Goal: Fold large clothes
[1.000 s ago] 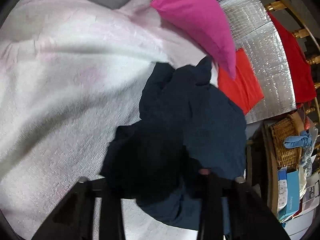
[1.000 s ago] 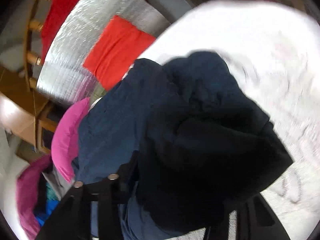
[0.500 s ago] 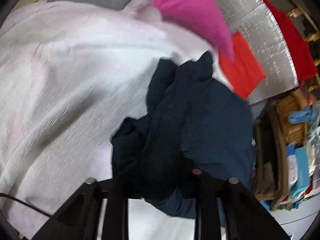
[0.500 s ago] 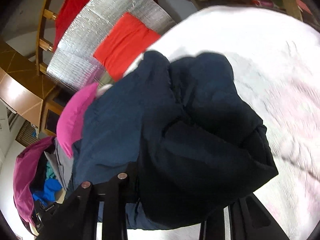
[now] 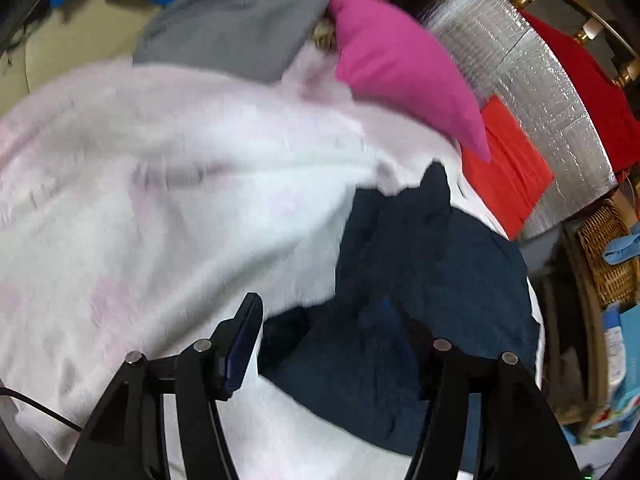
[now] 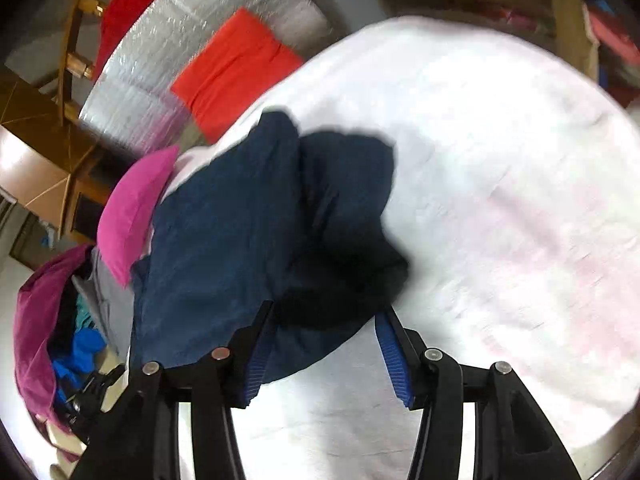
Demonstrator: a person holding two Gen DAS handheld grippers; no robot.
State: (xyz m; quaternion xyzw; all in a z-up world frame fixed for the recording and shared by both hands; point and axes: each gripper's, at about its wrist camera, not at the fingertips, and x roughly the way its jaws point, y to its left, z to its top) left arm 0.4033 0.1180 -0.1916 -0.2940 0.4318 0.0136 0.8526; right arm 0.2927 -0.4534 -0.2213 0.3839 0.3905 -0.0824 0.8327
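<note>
A dark navy garment (image 5: 432, 264) lies bunched in a heap on the white and pale pink blanket (image 5: 160, 200). My left gripper (image 5: 324, 320) hovers over its near left edge with its jaws opening. The left finger's (image 5: 240, 340) blue pad is bare and the right finger stands in front of the cloth without pinching it. In the right wrist view the same garment (image 6: 240, 232) sits just ahead of my right gripper (image 6: 324, 336), whose jaws are also opening. Both of its blue pads show, with the dark fold lying loose between them on the blanket (image 6: 500, 200).
A pink pillow (image 5: 400, 68) and a grey cloth (image 5: 240, 24) lie at the blanket's far edge. A folded red cloth (image 5: 504, 168) rests on a silver foil mat (image 5: 532, 92). A wicker basket (image 5: 608, 252) stands to the right, and a pile of magenta and blue clothes (image 6: 44, 320) sits left.
Both grippers were shut on the navy garment; their jaws have since spread and let it go. The garment has settled on the blanket, and both grippers have drawn back from it.
</note>
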